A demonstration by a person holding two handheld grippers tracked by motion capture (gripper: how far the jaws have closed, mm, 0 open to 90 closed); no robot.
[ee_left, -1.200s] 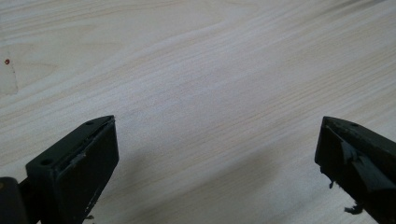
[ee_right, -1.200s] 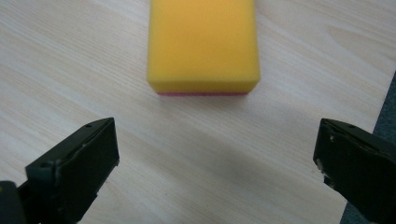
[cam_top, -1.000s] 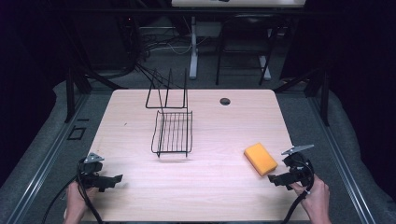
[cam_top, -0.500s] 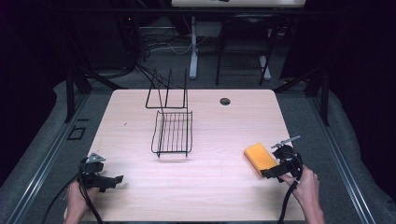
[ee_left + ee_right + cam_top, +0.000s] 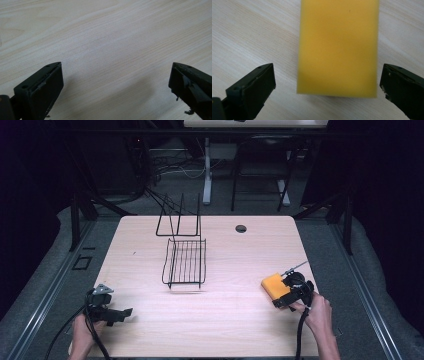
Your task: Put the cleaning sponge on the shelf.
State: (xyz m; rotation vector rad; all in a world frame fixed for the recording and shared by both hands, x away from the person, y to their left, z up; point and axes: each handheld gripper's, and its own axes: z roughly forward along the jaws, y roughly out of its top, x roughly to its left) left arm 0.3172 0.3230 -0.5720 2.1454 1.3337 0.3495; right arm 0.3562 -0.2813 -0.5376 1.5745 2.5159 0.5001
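A yellow sponge lies flat on the wooden table near its right edge. My right gripper is right at the sponge's near end, open. In the right gripper view the sponge lies just ahead of the gap, and the two black jaws stand wide apart on either side of its near edge. A black wire rack stands at the table's middle. My left gripper rests open near the front left corner, and its own view has bare wood between the spread jaws.
The rack's upright wire frame rises at its far end. A round cable hole sits in the table toward the back. Dark floor, table legs and cables lie beyond the far edge.
My right gripper has moved left and forward from the table's right edge up to the sponge's near end. The left gripper has stayed where it was.
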